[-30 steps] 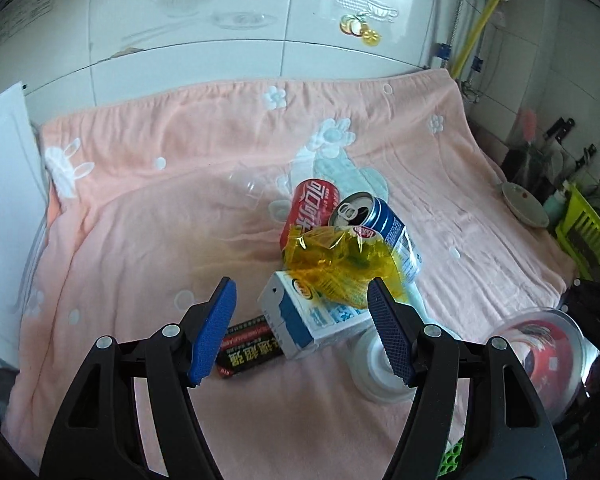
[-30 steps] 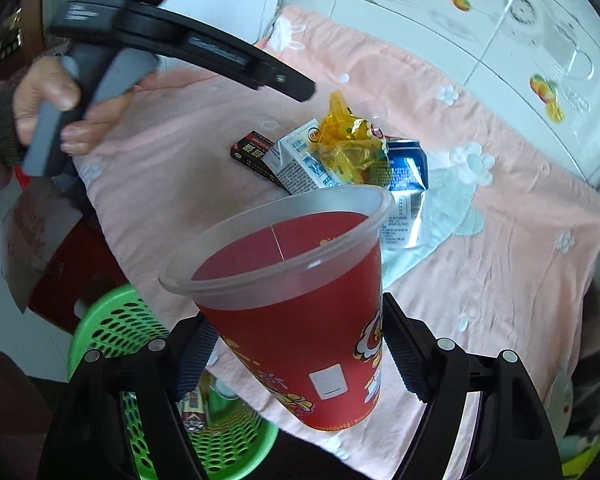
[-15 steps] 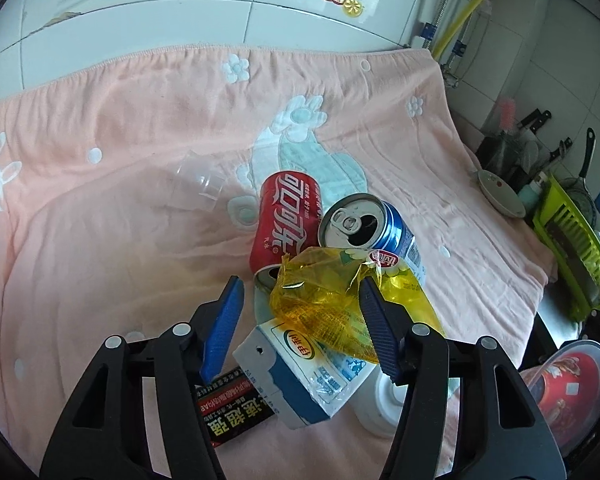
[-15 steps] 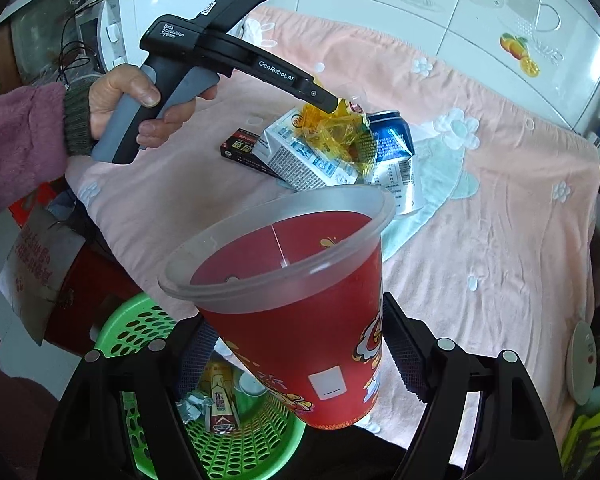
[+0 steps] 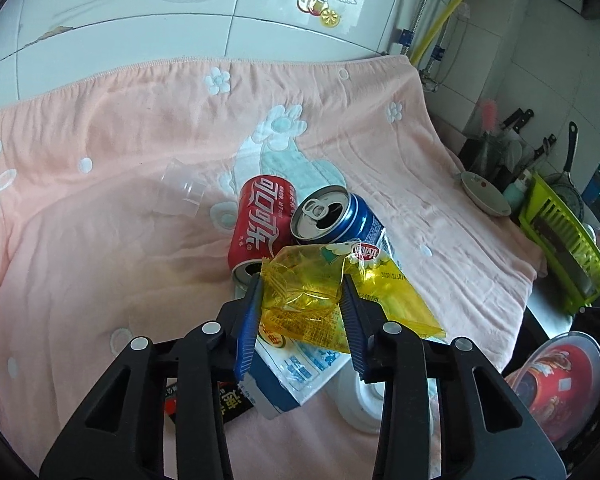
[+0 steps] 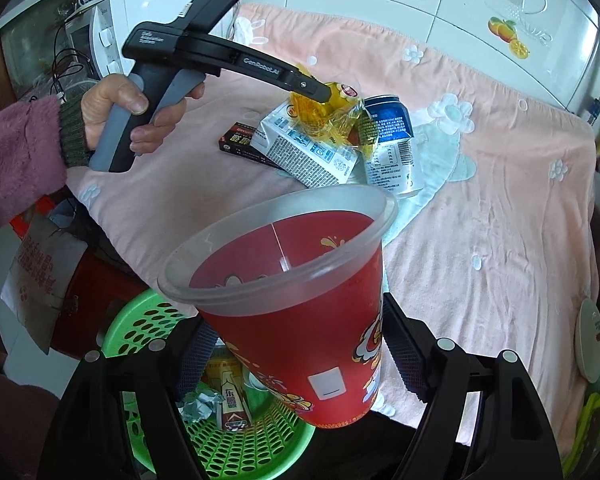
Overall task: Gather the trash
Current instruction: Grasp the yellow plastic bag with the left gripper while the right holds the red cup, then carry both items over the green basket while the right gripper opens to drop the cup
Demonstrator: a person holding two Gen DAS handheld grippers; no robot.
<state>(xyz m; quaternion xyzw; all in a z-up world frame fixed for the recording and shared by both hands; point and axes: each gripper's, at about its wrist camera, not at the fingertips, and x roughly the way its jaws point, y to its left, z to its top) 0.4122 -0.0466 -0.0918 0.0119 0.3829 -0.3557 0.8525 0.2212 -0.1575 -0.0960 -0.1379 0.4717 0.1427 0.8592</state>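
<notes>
Left wrist — gripper (image 5: 302, 300) pinching yellow wrapper (image 5: 300, 292).

Kitchen surroundings beyond the pink cloth

A pink towel-like cloth (image 5: 100, 152) printed with white flowers is spread over the work surface, and white wall tiles (image 5: 140, 20) with fruit decals are seen behind it. A yellow pipe (image 5: 446, 12) is fixed in the corner. A small dish (image 5: 485, 196) is set at the cloth's edge, beside a lime-green dish rack (image 5: 560, 256) (knife handles and a pan are seen just behind). A white microwave (image 6: 112, 32) is seen at the cloth's other end.
</notes>
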